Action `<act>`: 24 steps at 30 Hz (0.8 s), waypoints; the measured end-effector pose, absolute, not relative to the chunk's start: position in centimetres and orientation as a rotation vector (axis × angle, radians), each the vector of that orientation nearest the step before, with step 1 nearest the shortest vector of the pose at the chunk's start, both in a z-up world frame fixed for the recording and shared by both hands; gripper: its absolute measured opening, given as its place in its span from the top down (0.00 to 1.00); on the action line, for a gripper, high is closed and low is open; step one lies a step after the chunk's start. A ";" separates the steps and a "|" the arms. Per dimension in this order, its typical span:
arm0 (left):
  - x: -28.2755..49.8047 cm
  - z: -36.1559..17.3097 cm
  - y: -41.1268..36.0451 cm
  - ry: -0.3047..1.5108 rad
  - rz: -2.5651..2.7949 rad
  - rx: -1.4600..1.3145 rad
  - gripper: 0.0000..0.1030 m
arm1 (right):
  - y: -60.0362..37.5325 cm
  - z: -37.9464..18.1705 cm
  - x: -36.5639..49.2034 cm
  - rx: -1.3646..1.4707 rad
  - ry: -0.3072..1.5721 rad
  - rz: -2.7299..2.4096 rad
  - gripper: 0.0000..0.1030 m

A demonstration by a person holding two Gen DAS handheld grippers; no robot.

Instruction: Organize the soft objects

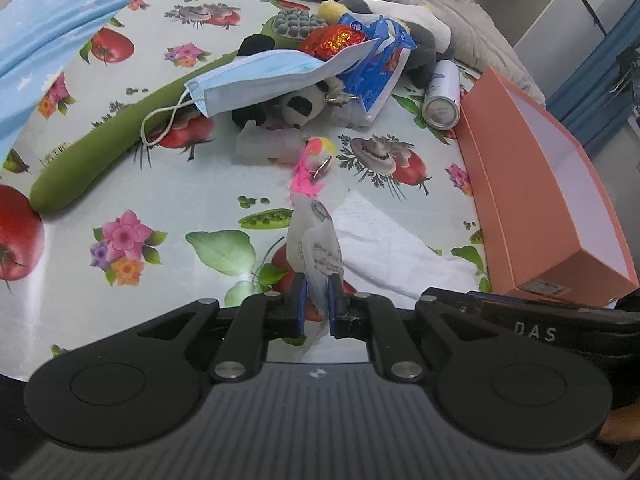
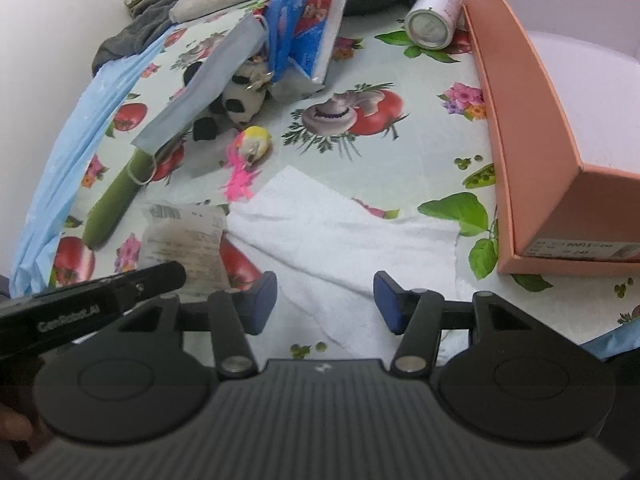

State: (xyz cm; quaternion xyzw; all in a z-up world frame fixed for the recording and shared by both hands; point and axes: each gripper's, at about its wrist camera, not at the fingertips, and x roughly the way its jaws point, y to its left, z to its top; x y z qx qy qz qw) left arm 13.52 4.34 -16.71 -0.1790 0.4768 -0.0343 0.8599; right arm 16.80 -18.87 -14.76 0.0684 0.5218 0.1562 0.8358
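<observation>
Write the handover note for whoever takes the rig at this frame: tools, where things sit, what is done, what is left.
Left tool: shut on the printed clear packet, held upright above the tablecloth.
Right tool: open, holding nothing, hovering over the white towel.
Orange box: at the right, open, nothing visible inside.
Still loose on the cloth: panda plush, pink-and-yellow keychain toy, face mask, green plush stick, blue-and-white bag, spray can.
Done: only the packet picked up.
Left: likely sorting the soft items, perhaps into the box.
</observation>
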 end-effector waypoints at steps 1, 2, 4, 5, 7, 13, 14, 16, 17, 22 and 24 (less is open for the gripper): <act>13.6 -16.8 4.3 1.001 -0.073 -0.381 0.87 | -18.9 -15.0 17.0 0.141 1.098 0.322 0.45; 13.7 -16.8 4.3 0.999 -0.073 -0.384 0.84 | -19.0 -15.2 17.3 0.137 1.086 0.315 0.45; 13.9 -16.9 4.3 0.993 -0.071 -0.393 0.67 | -19.1 -15.7 17.9 0.131 1.073 0.297 0.46; 14.0 -17.0 4.4 0.993 -0.071 -0.398 0.63 | -19.2 -16.1 18.3 0.131 1.072 0.285 0.46; 14.1 -17.0 4.4 0.986 -0.070 -0.402 0.57 | -19.2 -16.6 18.8 0.119 1.072 0.280 0.46; 14.8 -17.5 4.3 0.987 -0.059 -0.415 0.56 | -18.0 -17.7 19.0 -0.036 1.073 0.313 0.44; 15.0 -17.6 4.3 0.989 -0.054 -0.415 0.56 | -18.0 -17.8 18.9 -0.051 1.069 0.320 0.44; 15.2 -17.9 4.2 0.985 -0.048 -0.414 0.56 | -17.7 -18.0 18.6 -0.095 1.056 0.334 0.45; 15.4 -18.0 4.1 0.982 -0.043 -0.412 0.56 | -17.5 -18.1 18.5 -0.118 1.050 0.338 0.45; 16.4 -19.3 3.9 0.986 -0.017 -0.390 0.56 | -17.3 -18.2 18.4 -0.141 1.038 0.343 0.47; 16.6 -19.3 3.8 0.984 -0.015 -0.383 0.59 | -17.4 -18.2 18.3 -0.144 1.033 0.338 0.51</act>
